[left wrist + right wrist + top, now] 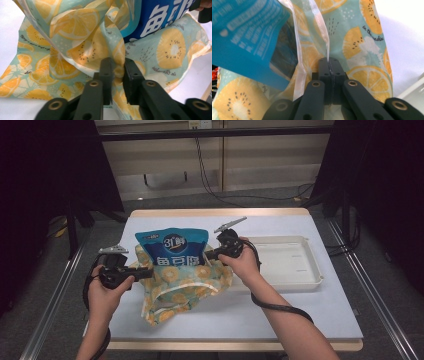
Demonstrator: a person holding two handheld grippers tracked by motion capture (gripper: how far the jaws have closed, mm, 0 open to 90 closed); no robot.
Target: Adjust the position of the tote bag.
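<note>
A blue snack packet (172, 245) with white lettering stands upright, its lower part inside a fruit-print bag (176, 289) lying mid-table. My left gripper (149, 272) is shut on the bag's left mouth edge, and my right gripper (208, 254) is shut on its right mouth edge. In the left gripper view the left gripper (119, 68) pinches a fold of the printed bag (62, 32), with the blue packet (160, 17) beyond at upper right. In the right gripper view the right gripper (329, 63) clamps the bag's (362, 45) clear rim strip, beside the blue packet (249, 32).
A cream plastic tray (300, 281) sits on the white table to the right of the bag, close behind my right hand; its corner (415, 88) shows in the right gripper view. Bare white tabletop (240, 315) lies in front of the bag.
</note>
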